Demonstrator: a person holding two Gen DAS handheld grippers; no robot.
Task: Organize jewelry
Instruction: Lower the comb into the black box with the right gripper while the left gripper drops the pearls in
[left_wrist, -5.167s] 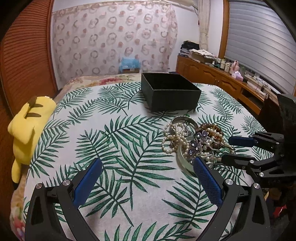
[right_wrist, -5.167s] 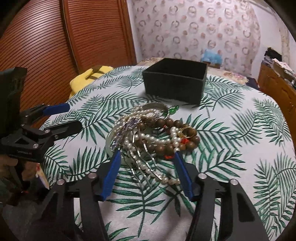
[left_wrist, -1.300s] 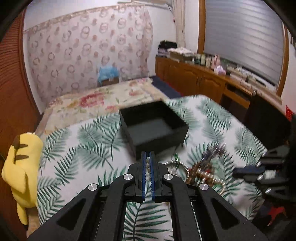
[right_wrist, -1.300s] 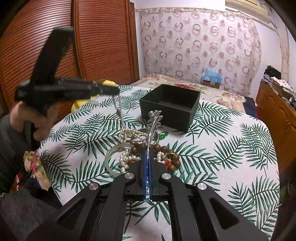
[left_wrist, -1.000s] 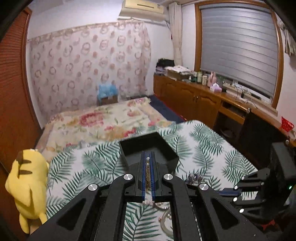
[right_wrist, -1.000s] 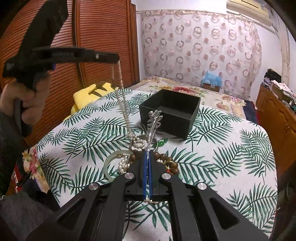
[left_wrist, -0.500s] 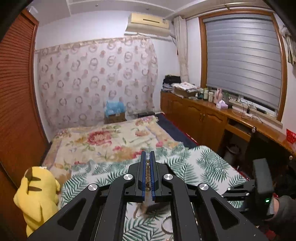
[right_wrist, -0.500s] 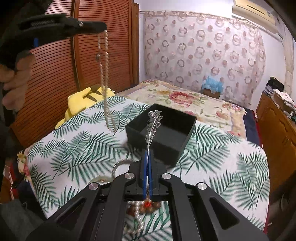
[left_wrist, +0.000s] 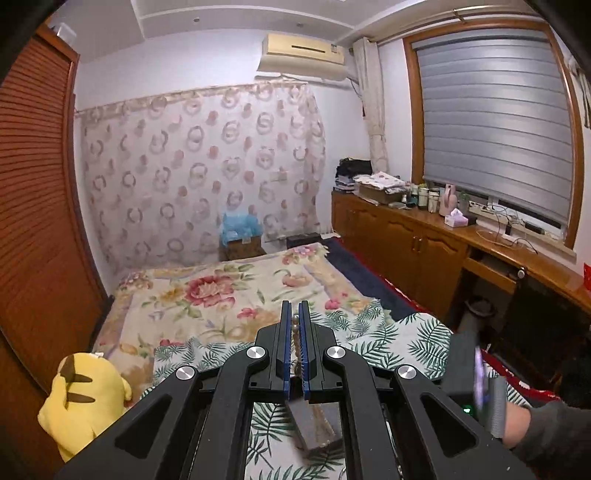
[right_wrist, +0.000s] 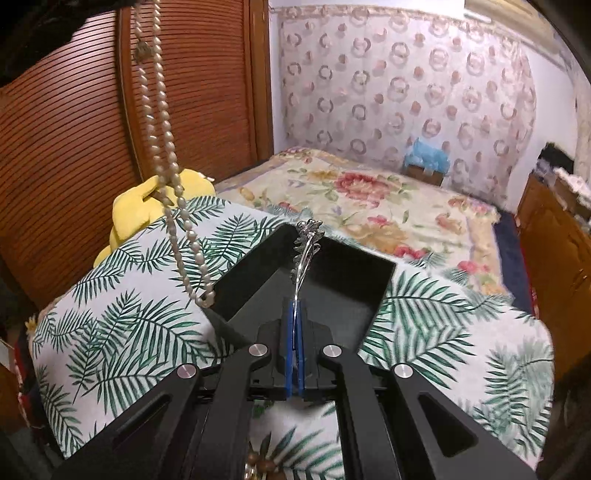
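Observation:
My left gripper (left_wrist: 294, 311) is raised high and shut on a pearl necklace (left_wrist: 294, 320); one bead shows between the blue pads. In the right wrist view the pearl necklace (right_wrist: 165, 155) hangs in a long loop from the upper left, and its lowest beads reach the left rim of the black box (right_wrist: 373, 295). My right gripper (right_wrist: 295, 308) is shut on a silver hair ornament (right_wrist: 307, 243), whose stem stands up over the open box. The black box (left_wrist: 312, 424) shows blurred under the left gripper's arms.
The box stands on a palm-leaf cloth (right_wrist: 122, 332) over a table. Leftover beads (right_wrist: 260, 461) lie at the near edge. A yellow plush (left_wrist: 81, 398) sits at the left by the wooden sliding doors. A floral bed lies behind, wooden cabinets to the right.
The left gripper has risen, lifting the pearl necklace off the pile until it hangs free. The right gripper has carried the hair ornament forward, from above the pile to over the box.

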